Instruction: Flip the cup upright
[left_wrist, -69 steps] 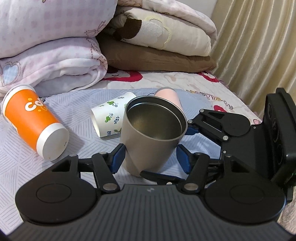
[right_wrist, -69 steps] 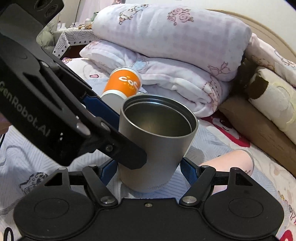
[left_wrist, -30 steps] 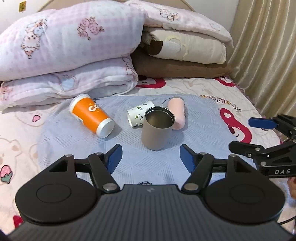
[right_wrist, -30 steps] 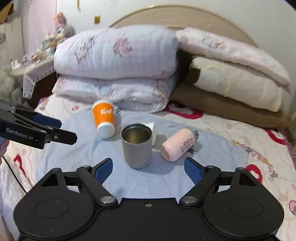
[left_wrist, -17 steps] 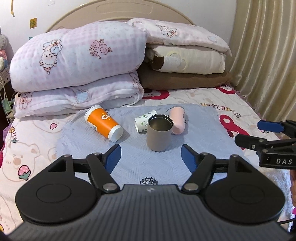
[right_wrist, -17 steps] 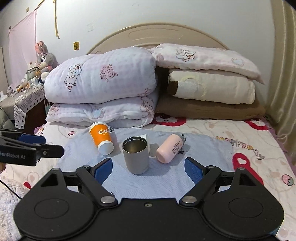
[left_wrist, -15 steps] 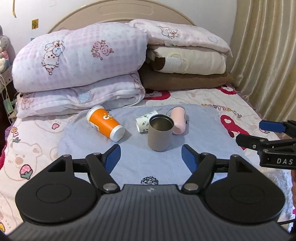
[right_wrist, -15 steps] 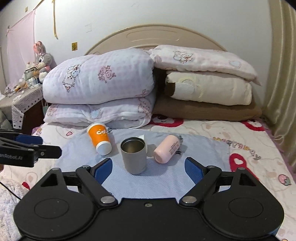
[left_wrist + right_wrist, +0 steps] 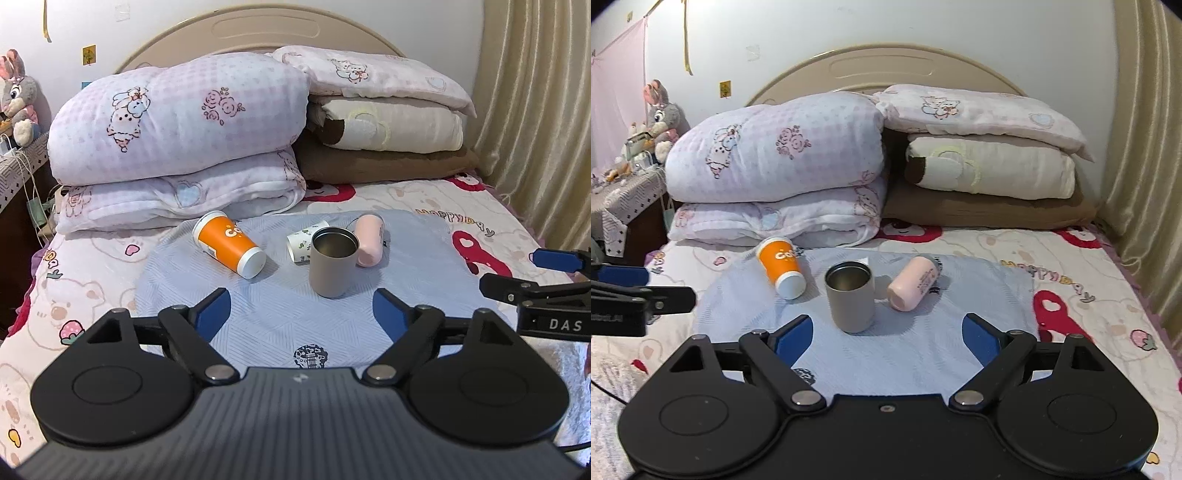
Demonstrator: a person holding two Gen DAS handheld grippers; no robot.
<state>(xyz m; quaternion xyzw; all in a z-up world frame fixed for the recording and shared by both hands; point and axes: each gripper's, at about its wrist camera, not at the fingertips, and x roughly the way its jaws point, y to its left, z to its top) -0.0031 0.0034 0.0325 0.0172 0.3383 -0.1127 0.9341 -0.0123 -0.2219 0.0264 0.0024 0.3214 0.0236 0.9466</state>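
The grey cup (image 9: 333,267) had been released upright on the blue mat (image 9: 413,258); both grippers (image 9: 301,306) (image 9: 886,330) were withdrawn, jaws spread empty; task judged complete.

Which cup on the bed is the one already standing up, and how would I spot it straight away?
Find the pale blue mat spread on the bed in front of the stacked quilts. Near its middle stands the grey metal cup, mouth up. The orange cup, the leaf-printed paper cup and the pink cup around it all lie on their sides.
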